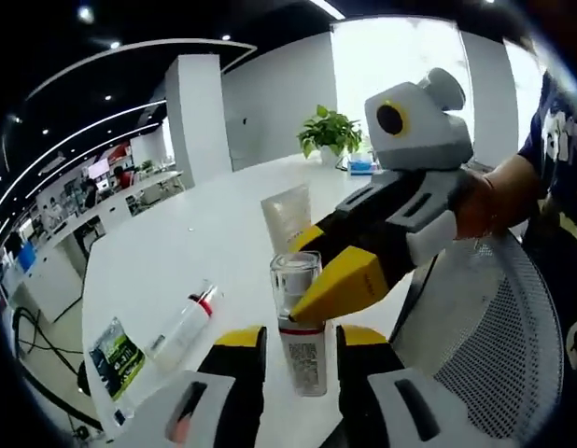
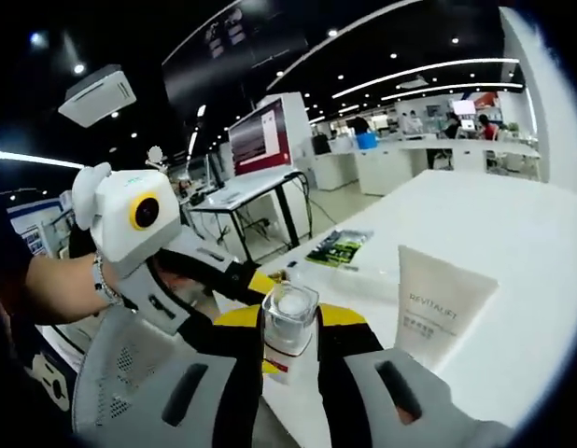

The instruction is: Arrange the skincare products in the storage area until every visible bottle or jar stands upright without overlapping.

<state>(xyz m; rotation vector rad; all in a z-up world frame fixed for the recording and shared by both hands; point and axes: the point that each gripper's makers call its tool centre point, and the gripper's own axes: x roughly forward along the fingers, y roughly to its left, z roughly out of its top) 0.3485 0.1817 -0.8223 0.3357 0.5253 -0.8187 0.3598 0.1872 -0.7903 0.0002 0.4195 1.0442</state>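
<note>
White glossy table [image 1: 176, 252] is carrying one upright bottle [image 1: 301, 327] with a clear square cap, one cream tube [image 1: 288, 217] standing behind it, one slim bottle [image 1: 181, 327] lying flat. Right gripper [image 1: 330, 280] is clamping the cap; left gripper [image 1: 298, 359] is straddling the bottle, whether gripping I cannot tell.

White table [image 2: 513, 233] is bearing the tube [image 2: 438, 303]; right gripper [image 2: 290, 350] is pinching the bottle [image 2: 288, 331].

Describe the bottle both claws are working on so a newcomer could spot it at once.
On the white round table, near its edge by the grey mesh chair, stands a small clear bottle with a square transparent cap. Unlike the cream squeeze tube upright behind it and the red-collared spray bottle lying flat, it sits between yellow claw tips.
</note>
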